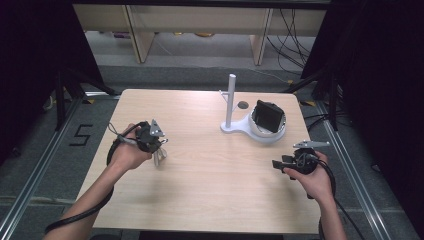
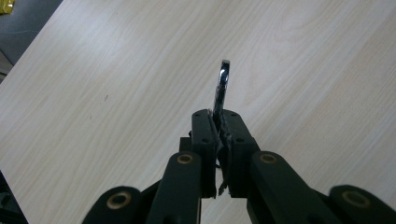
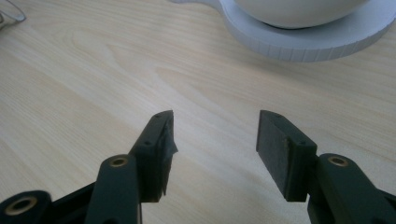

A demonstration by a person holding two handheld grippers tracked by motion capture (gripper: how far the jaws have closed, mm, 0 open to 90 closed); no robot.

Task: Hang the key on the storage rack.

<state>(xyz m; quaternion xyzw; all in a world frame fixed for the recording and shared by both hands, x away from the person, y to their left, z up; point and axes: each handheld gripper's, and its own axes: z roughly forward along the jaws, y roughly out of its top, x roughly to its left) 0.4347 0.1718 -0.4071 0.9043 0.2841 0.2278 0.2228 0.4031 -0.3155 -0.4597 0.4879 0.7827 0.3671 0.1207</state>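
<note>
My left gripper (image 1: 158, 149) hangs over the left half of the wooden table (image 1: 200, 200), shut on a thin shiny metal piece (image 1: 160, 158). In the left gripper view the metal piece (image 2: 223, 86) sticks out edge-on from between the pressed-together pads of the left gripper (image 2: 217, 116), above bare wood. My right gripper (image 1: 278, 164) is held low near the table's right edge and points left. Seen in the right gripper view, the right gripper (image 3: 215, 133) stands open with nothing between its fingers.
A white stand (image 1: 231, 100) with an upright post rises at the back right of the table. Its round white base (image 1: 272, 136) carries a black block (image 1: 267, 116). That base's rim (image 3: 303, 44) lies just ahead of the right gripper. A small dark disc (image 1: 243, 105) lies behind the post.
</note>
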